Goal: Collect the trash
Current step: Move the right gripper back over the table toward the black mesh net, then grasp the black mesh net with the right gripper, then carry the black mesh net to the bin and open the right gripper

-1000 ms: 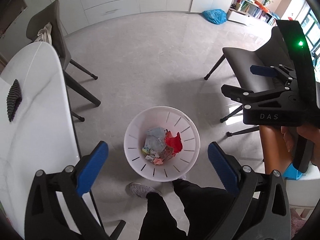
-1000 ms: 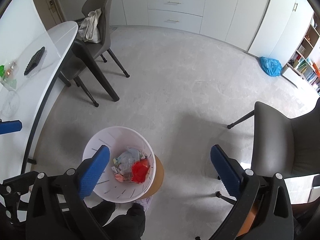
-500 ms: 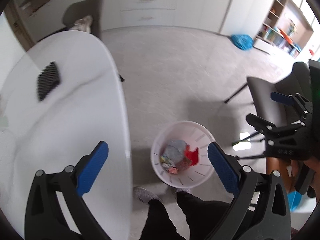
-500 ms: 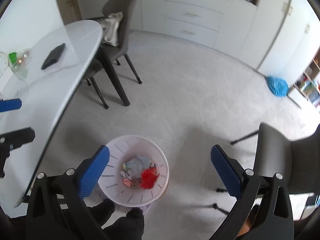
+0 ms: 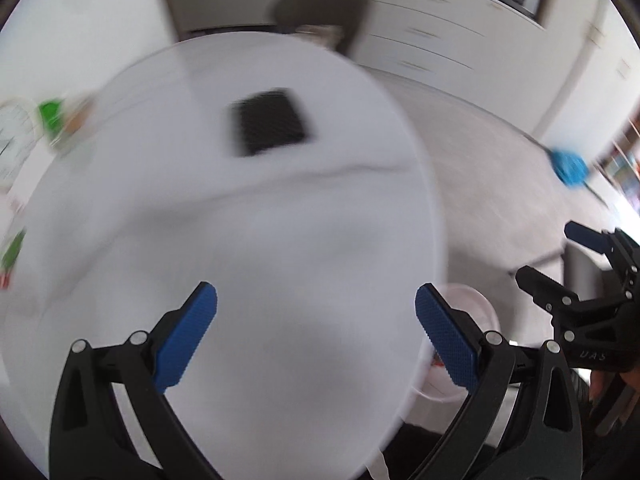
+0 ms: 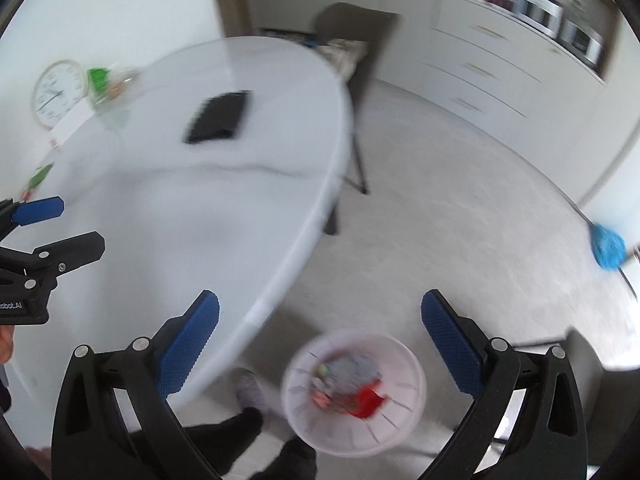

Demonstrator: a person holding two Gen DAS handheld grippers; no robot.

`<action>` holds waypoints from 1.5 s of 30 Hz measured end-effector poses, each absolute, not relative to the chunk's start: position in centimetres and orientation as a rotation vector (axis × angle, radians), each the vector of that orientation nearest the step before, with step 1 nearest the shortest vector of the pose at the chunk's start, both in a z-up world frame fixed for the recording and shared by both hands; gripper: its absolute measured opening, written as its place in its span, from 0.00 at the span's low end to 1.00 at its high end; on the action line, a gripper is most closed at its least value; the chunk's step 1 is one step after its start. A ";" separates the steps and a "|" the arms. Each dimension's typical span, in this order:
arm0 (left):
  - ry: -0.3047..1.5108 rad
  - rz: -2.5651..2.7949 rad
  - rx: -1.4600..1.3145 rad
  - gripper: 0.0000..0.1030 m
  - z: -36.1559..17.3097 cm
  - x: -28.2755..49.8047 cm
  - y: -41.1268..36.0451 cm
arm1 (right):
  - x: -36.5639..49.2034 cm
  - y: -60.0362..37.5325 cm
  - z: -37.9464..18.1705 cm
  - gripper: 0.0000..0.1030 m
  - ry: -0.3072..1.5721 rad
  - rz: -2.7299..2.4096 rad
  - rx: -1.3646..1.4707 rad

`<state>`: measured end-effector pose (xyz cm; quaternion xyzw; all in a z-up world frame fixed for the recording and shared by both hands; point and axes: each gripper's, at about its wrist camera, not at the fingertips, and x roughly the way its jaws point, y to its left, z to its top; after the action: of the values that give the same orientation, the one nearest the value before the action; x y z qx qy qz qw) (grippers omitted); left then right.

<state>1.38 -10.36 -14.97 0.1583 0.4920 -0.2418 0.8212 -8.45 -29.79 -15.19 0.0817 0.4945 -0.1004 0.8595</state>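
A white slotted trash basket (image 6: pixel 404 420) stands on the floor, holding crumpled red and grey trash (image 6: pixel 352 388); in the left wrist view only its rim (image 5: pixel 476 304) shows past the table edge. My left gripper (image 5: pixel 316 332) is open and empty over the white oval table (image 5: pixel 260 220). My right gripper (image 6: pixel 320 340) is open and empty above the floor, beside the table edge and over the basket. A black flat object (image 5: pixel 272 120) lies on the table; it also shows in the right wrist view (image 6: pixel 218 116). Small green items (image 5: pixel 50 114) sit at the table's far left. Both views are motion-blurred.
A grey chair (image 6: pixel 352 40) stands behind the table. A white clock (image 6: pixel 58 92) leans at the far left. A blue bag (image 6: pixel 608 246) lies on the floor at right. White cabinets (image 6: pixel 500 68) line the back wall. The person's legs (image 6: pixel 248 432) stand by the basket.
Both grippers have swung up and left from the basket toward the table. The table now fills the left wrist view and the basket has slid to the lower right. Both grippers stay open.
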 end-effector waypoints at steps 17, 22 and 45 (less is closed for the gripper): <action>1.021 -0.225 0.069 0.93 -16.3 21.8 2.6 | 21.2 -25.2 -21.3 0.84 1.164 -0.151 0.251; 1.047 -0.212 0.059 0.92 -17.8 24.3 2.8 | 24.4 -26.2 -24.2 0.61 1.239 -0.173 0.332; 1.057 -0.427 0.117 0.92 -15.3 16.5 -5.2 | 15.5 -26.6 -16.2 0.13 1.033 -0.156 0.277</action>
<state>16.54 -5.16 -15.31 0.0555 0.5000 -0.2022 0.8403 15.48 -26.62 -16.15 0.1317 0.4917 -0.0743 0.8575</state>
